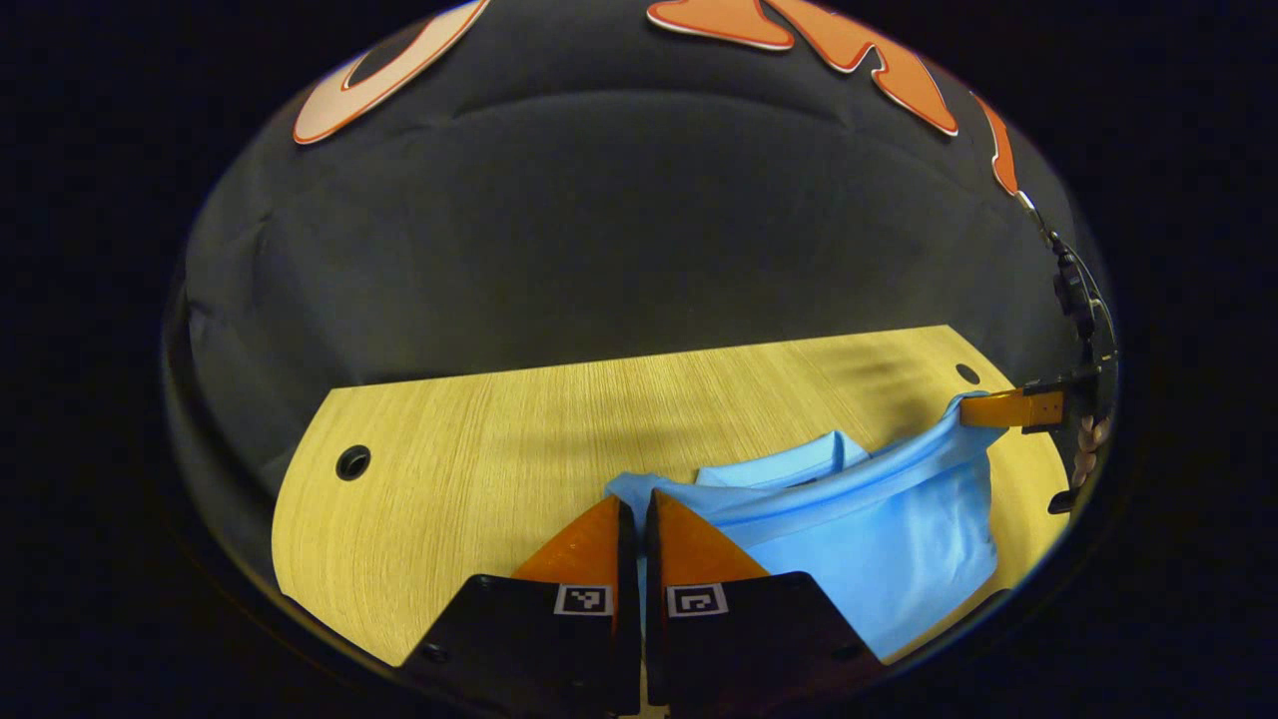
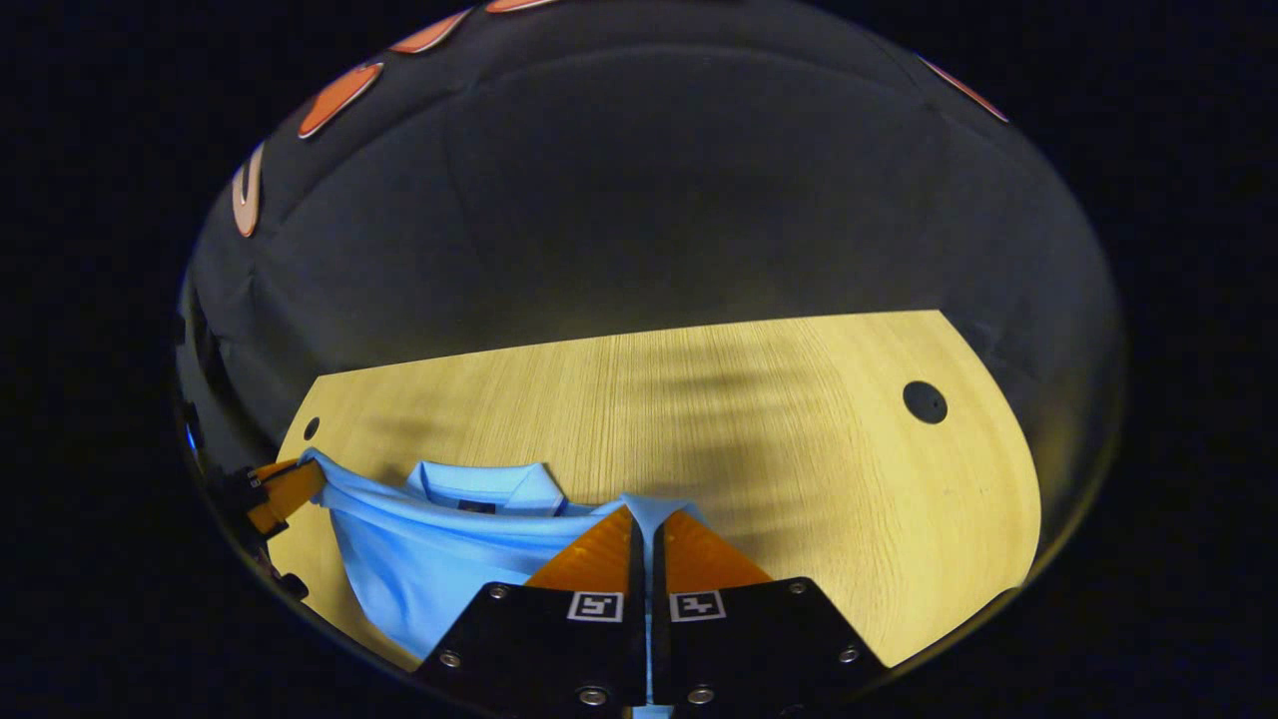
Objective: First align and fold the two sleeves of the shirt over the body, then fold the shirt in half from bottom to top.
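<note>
Light falls from above onto the wooden table (image 1: 479, 449), which is bright and sharp. Soft banded shadows cross its far half. Behind the table the cloth wall (image 2: 639, 200) stays dim. Fisheye distortion bends the table's edges.

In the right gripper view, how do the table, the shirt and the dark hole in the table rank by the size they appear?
1. Table, largest.
2. Shirt, held at the hem by both claws; part of it is hidden behind the right claw.
3. Hole, smallest.
</note>
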Tool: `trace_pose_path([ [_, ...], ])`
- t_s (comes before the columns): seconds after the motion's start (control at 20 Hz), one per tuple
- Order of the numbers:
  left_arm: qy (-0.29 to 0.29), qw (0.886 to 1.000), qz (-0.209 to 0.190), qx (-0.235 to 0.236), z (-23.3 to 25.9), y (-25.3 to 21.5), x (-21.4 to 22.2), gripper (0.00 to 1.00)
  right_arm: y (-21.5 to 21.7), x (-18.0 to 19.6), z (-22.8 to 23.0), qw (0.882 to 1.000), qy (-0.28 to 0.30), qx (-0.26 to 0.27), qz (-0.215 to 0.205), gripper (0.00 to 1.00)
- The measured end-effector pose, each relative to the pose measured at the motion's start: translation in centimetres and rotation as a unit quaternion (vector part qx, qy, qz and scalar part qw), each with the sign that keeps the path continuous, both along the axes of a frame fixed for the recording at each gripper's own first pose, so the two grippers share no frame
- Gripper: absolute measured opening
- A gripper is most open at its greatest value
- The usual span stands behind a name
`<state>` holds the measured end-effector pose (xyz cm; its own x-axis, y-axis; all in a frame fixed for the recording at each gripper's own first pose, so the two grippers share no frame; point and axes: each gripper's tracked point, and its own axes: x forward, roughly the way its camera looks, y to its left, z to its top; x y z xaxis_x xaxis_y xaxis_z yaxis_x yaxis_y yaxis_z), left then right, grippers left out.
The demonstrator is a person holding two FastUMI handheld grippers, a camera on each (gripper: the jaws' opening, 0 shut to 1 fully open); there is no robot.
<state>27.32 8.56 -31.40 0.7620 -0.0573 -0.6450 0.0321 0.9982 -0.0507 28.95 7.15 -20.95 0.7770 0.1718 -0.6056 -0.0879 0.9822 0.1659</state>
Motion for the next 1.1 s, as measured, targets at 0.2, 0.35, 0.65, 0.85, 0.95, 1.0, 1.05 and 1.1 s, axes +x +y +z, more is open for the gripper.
trace_pose_path([
  [0.2,0.006,1.000,0.007,-0.019,0.9,-0.2,-1.0,0.18,-0.8,-0.7,1.2,1.000,-0.002,-0.011,-0.005,0.14],
  [0.35,-0.010,0.999,0.017,-0.030,3.5,0.1,-2.3,0.46,-0.5,-2.5,3.7,1.000,-0.023,-0.008,0.005,0.43],
  [0.65,-0.044,0.999,0.022,-0.021,8.2,-0.5,-7.7,0.89,-0.1,-8.8,8.4,0.997,-0.073,-0.005,0.033,0.67],
  [0.85,-0.070,0.997,0.031,-0.020,11.0,-1.2,-12.4,1.00,-0.5,-13.3,10.3,0.992,-0.118,-0.018,0.049,0.81],
  [0.95,-0.081,0.996,0.036,-0.021,12.5,-1.4,-14.6,1.00,-0.9,-15.6,10.0,0.991,-0.119,-0.024,0.055,0.87],
  [1.0,-0.086,0.995,0.038,-0.019,13.1,-1.6,-15.7,1.00,-0.9,-16.7,10.0,0.990,-0.123,-0.027,0.057,0.89],
  [1.05,-0.093,0.995,0.038,-0.017,13.5,-1.8,-16.7,1.00,-1.1,-17.8,10.3,0.989,-0.131,-0.029,0.059,0.91],
  [1.1,-0.099,0.994,0.039,-0.015,14.1,-2.1,-17.7,1.00,-1.2,-18.8,10.7,0.988,-0.140,-0.029,0.061,0.91],
])
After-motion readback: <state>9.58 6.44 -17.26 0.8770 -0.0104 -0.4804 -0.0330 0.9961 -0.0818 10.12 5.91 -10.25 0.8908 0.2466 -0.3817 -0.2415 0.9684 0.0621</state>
